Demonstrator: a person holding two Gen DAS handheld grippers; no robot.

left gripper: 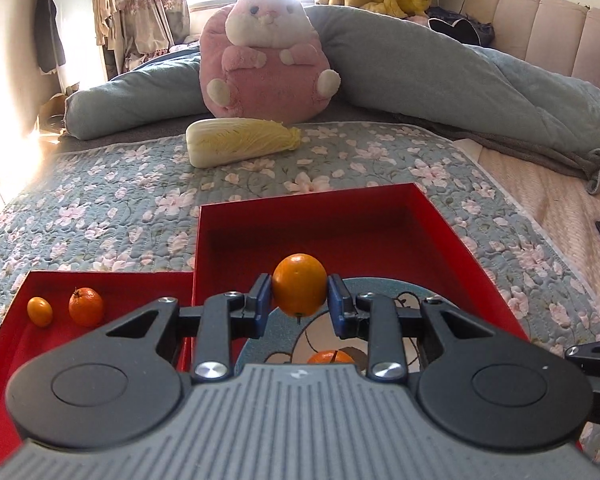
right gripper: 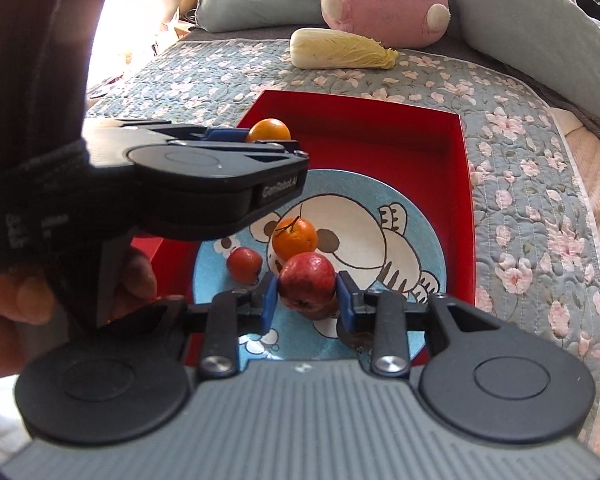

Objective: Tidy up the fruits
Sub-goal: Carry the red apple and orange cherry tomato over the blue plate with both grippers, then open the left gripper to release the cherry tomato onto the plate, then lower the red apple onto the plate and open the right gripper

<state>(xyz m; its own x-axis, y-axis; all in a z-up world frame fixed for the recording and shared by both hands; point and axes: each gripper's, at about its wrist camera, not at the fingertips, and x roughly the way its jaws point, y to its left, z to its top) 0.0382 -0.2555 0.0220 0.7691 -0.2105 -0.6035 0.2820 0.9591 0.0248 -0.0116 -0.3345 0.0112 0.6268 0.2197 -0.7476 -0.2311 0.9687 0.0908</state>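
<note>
Because the job is to sort fruit, we have a piece in each hand: the left gripper (left gripper: pixel 300 292) has its fingers clamped on an orange (left gripper: pixel 299 289), held clear above the deep red box (left gripper: pixel 440 216), and the right gripper (right gripper: pixel 307 294) has its fingers clamped on a red apple (right gripper: pixel 307 280) just over the blue plate (right gripper: pixel 420 208) that lies inside that box. We judge both grips sit across the middle of the fruit so that it cannot roll out. Two fruits are left on the plate, another orange (right gripper: pixel 295 238) and a small red fruit (right gripper: pixel 243 265) (both close under the apple). The shallow red tray (left gripper: pixel 140 280) to the left already holds a small orange (left gripper: pixel 85 306) and a smaller yellow-orange fruit (left gripper: pixel 39 311), so it looks like where the citrus goes. In the right wrist view the left gripper crosses above the plate, so our hands could crowd each other. A cabbage (left gripper: pixel 242 142) and a pink plush toy (left gripper: pixel 266 60) lie farther back on the bed, well apart.
</note>
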